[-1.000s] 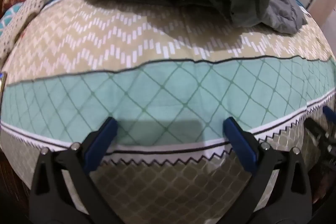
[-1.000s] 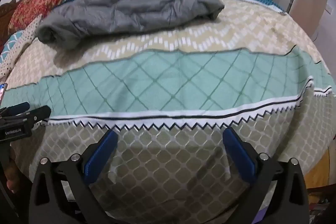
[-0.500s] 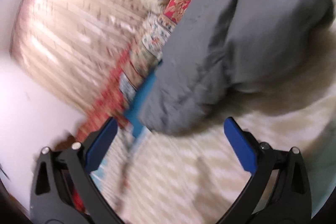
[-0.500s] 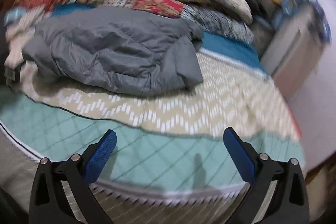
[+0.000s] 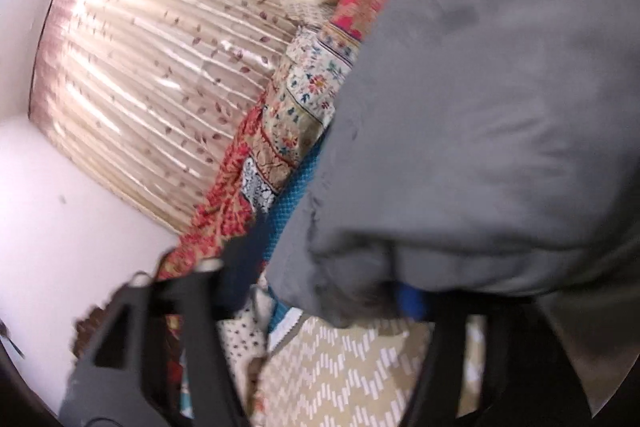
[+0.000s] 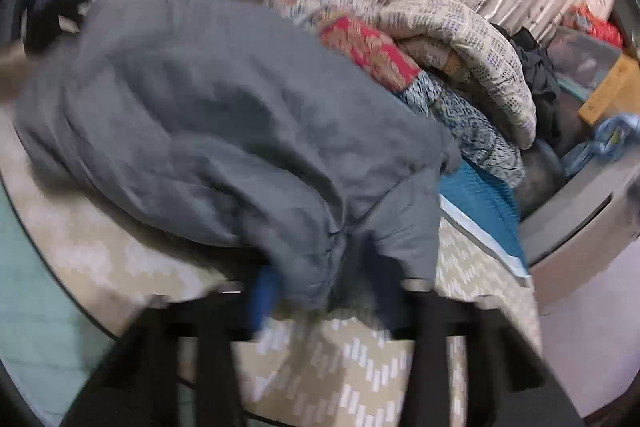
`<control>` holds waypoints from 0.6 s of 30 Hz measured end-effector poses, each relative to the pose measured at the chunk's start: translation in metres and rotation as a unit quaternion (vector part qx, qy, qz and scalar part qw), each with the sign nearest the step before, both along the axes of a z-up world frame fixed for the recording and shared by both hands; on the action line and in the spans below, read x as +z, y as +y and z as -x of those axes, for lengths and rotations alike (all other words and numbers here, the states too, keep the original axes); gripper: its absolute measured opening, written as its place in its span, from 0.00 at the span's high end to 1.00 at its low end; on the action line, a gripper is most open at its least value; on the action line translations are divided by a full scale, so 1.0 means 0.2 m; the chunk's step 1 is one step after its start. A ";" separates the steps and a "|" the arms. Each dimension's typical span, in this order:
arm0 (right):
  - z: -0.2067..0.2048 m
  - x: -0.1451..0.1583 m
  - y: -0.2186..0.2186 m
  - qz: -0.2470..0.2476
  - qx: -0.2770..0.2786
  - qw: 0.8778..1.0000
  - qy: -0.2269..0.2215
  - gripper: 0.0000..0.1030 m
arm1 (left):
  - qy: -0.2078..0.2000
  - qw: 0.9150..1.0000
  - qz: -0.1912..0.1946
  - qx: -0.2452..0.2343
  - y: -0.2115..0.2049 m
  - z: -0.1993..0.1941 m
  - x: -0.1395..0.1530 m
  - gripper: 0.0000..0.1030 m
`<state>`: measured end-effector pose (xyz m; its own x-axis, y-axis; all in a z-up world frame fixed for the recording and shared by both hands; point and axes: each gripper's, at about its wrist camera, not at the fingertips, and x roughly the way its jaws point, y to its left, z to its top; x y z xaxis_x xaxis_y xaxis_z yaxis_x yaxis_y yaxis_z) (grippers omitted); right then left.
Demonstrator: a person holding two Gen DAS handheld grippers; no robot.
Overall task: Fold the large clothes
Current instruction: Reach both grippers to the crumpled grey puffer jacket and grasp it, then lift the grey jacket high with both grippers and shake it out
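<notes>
Grey garment (image 5: 492,131): cut off by the top and right edges in the left wrist view.
Left gripper (image 5: 324,287): motion-blurred; right blue fingertip partly hidden under the garment's hem; grip cannot be told.
Right gripper (image 6: 320,287): smeared; both fingertips half covered by grey cloth; closure unclear.

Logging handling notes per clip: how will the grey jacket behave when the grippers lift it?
The grey jacket looks floppy: it lies crumpled in soft folds on the bedspread, so it will likely sag and drape. Its puffy bulk suggests padding, probably light for its size. The smooth fabric may slip in a shallow pinch.
</notes>
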<state>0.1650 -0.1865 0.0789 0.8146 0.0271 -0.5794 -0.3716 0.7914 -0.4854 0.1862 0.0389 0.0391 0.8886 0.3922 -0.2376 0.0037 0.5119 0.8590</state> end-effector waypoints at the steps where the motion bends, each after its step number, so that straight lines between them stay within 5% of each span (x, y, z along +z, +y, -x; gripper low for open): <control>1: 0.02 0.05 0.00 -0.008 0.004 1.000 -0.009 1.00 | -0.010 1.000 0.027 -0.004 -0.03 0.04 0.08 0.76; 7: 0.18 0.39 -0.06 -0.078 -0.019 0.993 -0.082 0.97 | -0.042 0.985 0.166 -0.012 -0.08 0.24 0.44 0.86; 14: 0.35 0.70 -0.20 -0.164 -0.053 0.977 -0.127 0.96 | -0.091 0.961 0.259 -0.029 -0.12 0.56 0.76 0.90; 18: 0.49 0.94 -0.28 -0.205 -0.056 0.961 -0.175 0.96 | -0.146 0.939 0.307 -0.046 -0.10 0.77 1.04 0.91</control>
